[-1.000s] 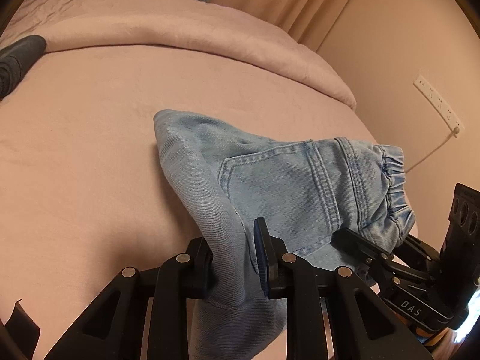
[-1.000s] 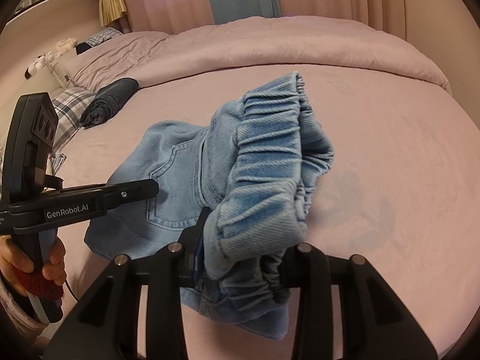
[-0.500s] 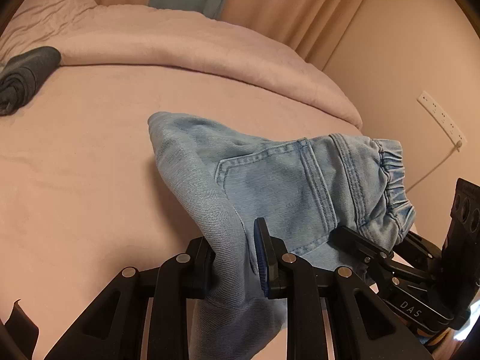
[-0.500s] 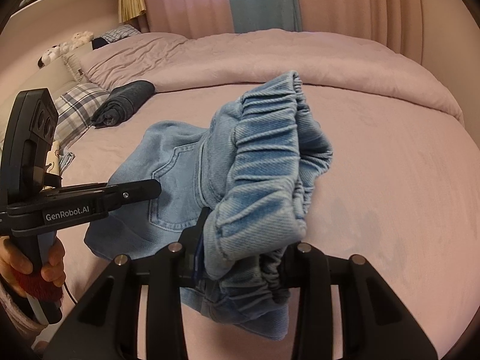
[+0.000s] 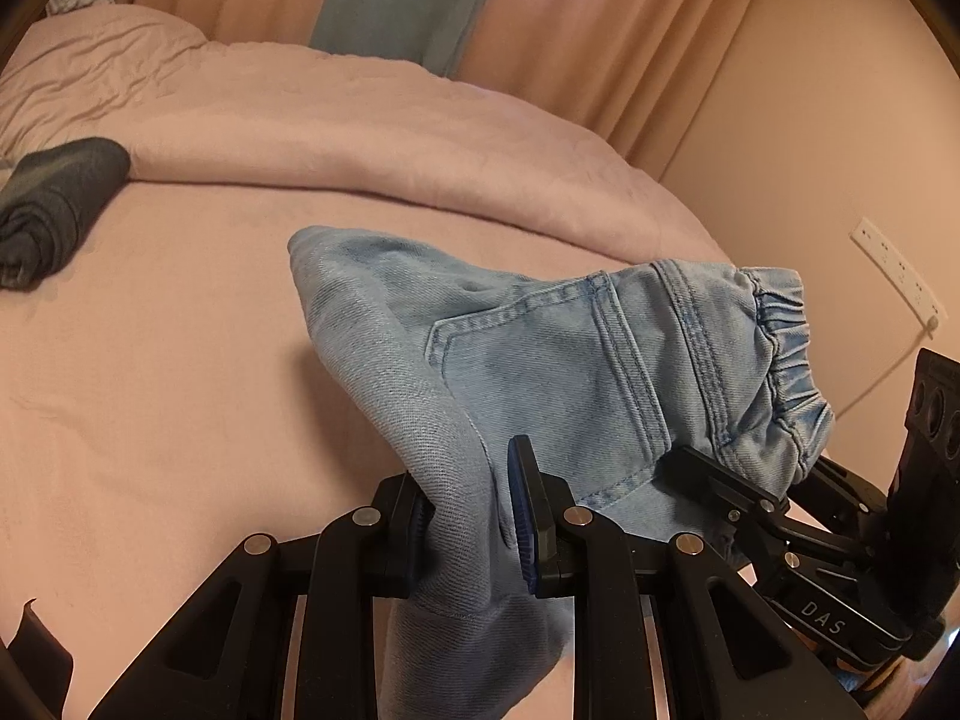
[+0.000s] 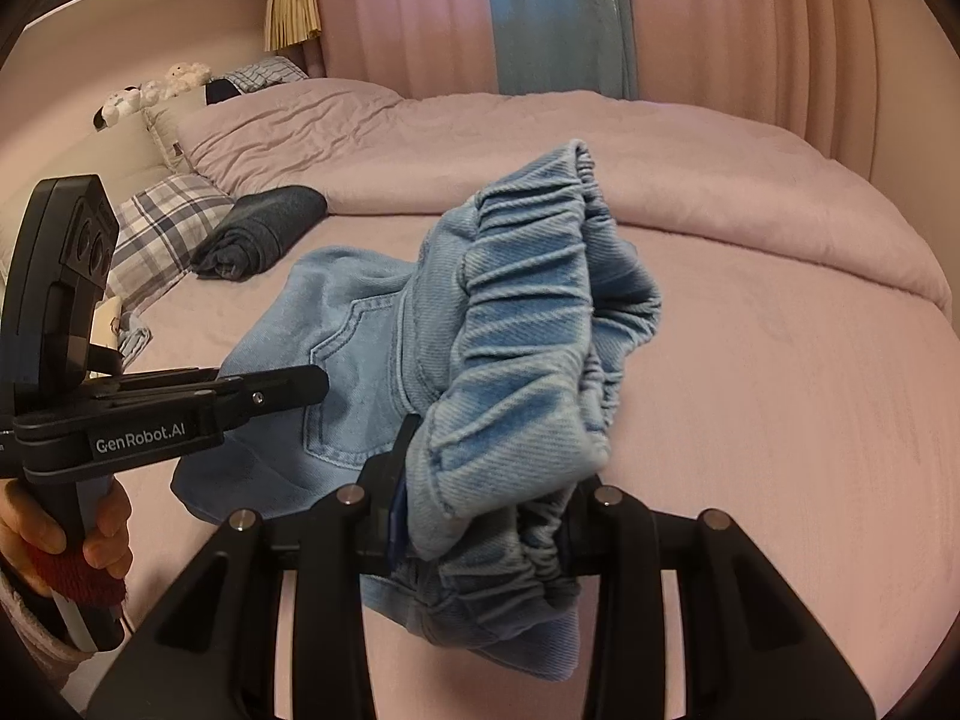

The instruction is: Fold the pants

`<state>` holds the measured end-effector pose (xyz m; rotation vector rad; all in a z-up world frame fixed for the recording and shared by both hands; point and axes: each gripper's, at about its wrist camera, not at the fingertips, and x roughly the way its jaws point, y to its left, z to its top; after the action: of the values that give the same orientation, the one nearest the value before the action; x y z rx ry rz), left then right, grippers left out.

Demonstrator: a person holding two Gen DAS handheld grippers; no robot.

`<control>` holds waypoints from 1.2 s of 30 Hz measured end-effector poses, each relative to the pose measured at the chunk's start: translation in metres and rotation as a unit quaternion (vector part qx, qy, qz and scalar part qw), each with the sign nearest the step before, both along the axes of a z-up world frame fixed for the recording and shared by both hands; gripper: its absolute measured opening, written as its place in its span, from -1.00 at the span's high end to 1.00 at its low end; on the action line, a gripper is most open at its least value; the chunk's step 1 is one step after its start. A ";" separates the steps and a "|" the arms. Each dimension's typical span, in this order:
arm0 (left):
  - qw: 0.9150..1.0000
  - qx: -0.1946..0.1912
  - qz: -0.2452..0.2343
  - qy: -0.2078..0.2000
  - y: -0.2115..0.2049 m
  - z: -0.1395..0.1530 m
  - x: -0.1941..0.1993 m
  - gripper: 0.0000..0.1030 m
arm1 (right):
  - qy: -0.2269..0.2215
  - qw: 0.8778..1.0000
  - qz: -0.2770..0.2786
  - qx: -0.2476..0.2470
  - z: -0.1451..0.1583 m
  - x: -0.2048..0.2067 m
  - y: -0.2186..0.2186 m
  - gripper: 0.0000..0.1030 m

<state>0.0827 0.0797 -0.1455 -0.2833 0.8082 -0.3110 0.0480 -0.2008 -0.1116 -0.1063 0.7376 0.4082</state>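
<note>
Light blue denim pants (image 5: 558,360) with an elastic waistband and a back pocket hang folded above the pink bed (image 5: 150,390). My left gripper (image 5: 468,516) is shut on the folded leg end of the pants. My right gripper (image 6: 480,516) is shut on the bunched elastic waistband (image 6: 534,360). The pants (image 6: 354,348) span between the two grippers. The right gripper also shows at the lower right of the left wrist view (image 5: 774,510), and the left gripper shows at the left of the right wrist view (image 6: 264,396).
A rolled dark garment (image 5: 54,204) lies on the bed toward the pillows; it also shows in the right wrist view (image 6: 258,231). A pink duvet (image 5: 360,138) is bunched along the far side. A plaid pillow (image 6: 162,228), curtains, a wall with a power strip (image 5: 897,270).
Both grippers have lifted with the pants still held; the cameras tilt up, so the bed and dark roll sit lower in view.
</note>
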 end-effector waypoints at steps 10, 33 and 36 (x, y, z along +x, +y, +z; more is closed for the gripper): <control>1.000 0.006 0.005 0.004 -0.003 -0.009 0.071 0.58 | -0.013 1.000 0.000 -0.009 0.003 0.064 0.012 0.30; 0.995 0.057 0.027 0.081 0.008 -0.069 0.109 0.29 | 0.093 0.995 -0.037 0.000 -0.070 0.151 -0.001 0.04; 0.992 0.086 0.049 0.076 0.016 -0.062 0.107 -0.08 | 0.100 0.993 -0.056 -0.009 -0.075 0.153 -0.006 -0.14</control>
<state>0.1894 0.0955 -0.2071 -0.1846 0.9626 -0.1276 0.2005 -0.2073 -0.1861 -0.0414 0.9406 0.3083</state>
